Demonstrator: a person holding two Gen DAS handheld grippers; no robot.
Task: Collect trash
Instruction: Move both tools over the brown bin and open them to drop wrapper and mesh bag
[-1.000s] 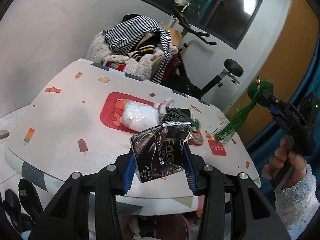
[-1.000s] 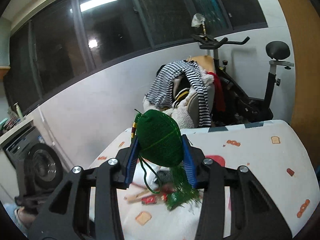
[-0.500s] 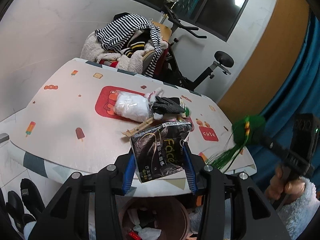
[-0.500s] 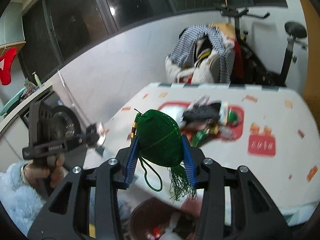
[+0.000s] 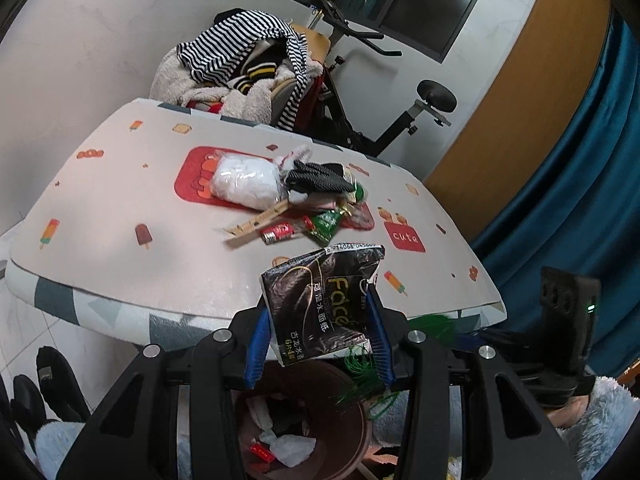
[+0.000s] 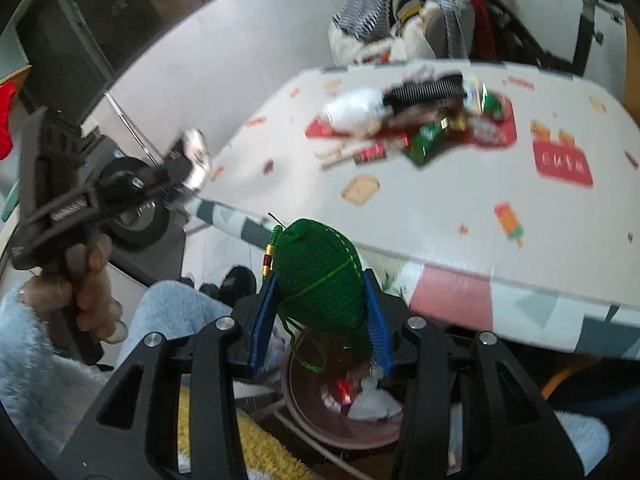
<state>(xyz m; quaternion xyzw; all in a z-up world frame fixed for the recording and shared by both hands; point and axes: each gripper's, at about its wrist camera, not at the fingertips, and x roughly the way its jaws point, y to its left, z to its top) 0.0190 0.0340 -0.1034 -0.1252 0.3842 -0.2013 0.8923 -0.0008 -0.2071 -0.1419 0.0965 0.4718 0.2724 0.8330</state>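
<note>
two loads: we carry one item per gripper, both now over the floor beside the table [image 5: 120, 264].
change, right side: half a second ago the right gripper [image 6: 320, 320] looked across the tabletop; now it tilts down and the brown trash bin [image 6: 304, 412] sits directly under its fingertips.
change, left side: the left gripper [image 5: 316, 340] has drawn back from the table edge, and the trash bin [image 5: 352, 432] now fills the lower part of its view.
meaning: we judge the carry phase nearly finished; release over the bin is the step in hand.
left fingers: clamped on the black tissue pack [image 5: 320, 300], blue pads pressing its two sides, pack upright between them.
right fingers: clamped on the green woven tassel ornament [image 6: 320, 276], pads on both flanks, cord and tassel hanging toward the bin.
position: both items hang above the bin mouth, not touching it.
remaining trash: wrappers [image 5: 320, 224], a white plastic bag [image 5: 244, 180] and a wooden strip [image 5: 256, 224] lie on the tabletop, well apart from both grippers.
</note>
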